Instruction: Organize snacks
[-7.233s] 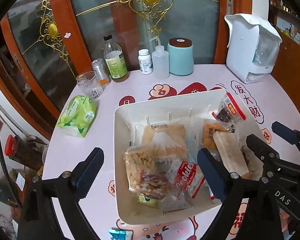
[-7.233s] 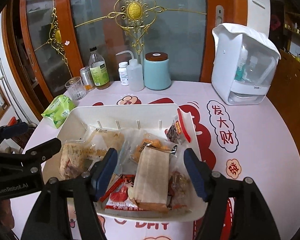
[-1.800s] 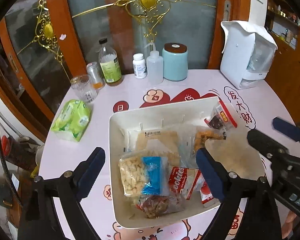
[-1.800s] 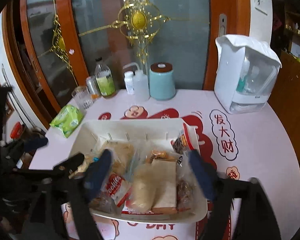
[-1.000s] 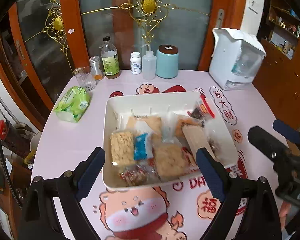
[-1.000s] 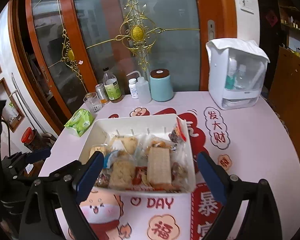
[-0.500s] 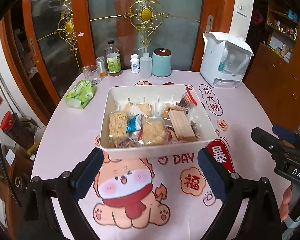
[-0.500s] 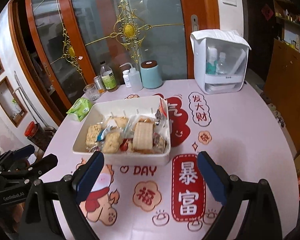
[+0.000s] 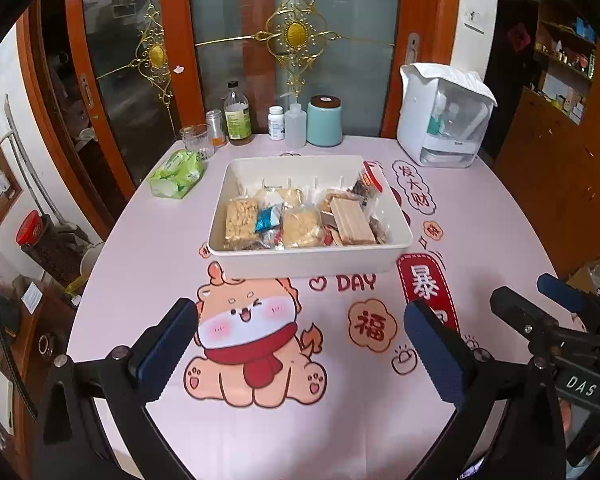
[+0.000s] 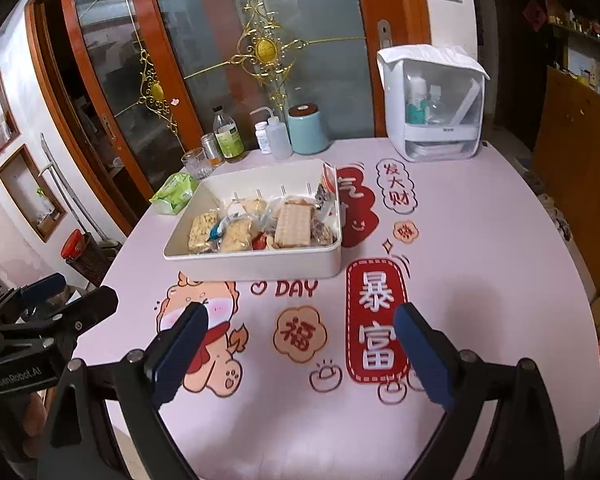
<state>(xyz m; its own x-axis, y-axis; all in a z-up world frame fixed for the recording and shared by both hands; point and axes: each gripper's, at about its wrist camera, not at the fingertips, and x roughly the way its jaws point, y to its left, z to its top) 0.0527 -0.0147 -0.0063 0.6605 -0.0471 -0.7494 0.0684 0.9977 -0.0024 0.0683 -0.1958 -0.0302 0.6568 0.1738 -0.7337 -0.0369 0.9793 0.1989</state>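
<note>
White tray point(image 9: 312, 266) is sitting mid-table on the pink printed cloth point(image 9: 260, 420), holding wrapped snacks: a pale puffed bar point(image 9: 240, 222) lying at the left, a blue packet point(image 9: 269, 218) just beside it, a crumbly cake point(image 9: 301, 227) in the middle, a long wafer pack point(image 9: 352, 222) lying to the right, and a red-topped bag point(image 9: 367, 182) leaning in the far right corner. Left gripper point(image 9: 300, 336) is hovering over the near cloth, well apart from the tray, its blue pads spread wide and holding nothing. Right gripper point(image 10: 300, 336) is hanging likewise, jaws apart and empty. A green tissue pack point(image 9: 176, 172) is lying left of the tray; a glass point(image 9: 196, 141), bottles point(image 9: 238, 120) and a teal canister point(image 9: 324, 120) are standing along the far edge; a white organiser box point(image 9: 444, 116) is standing at far right.
</note>
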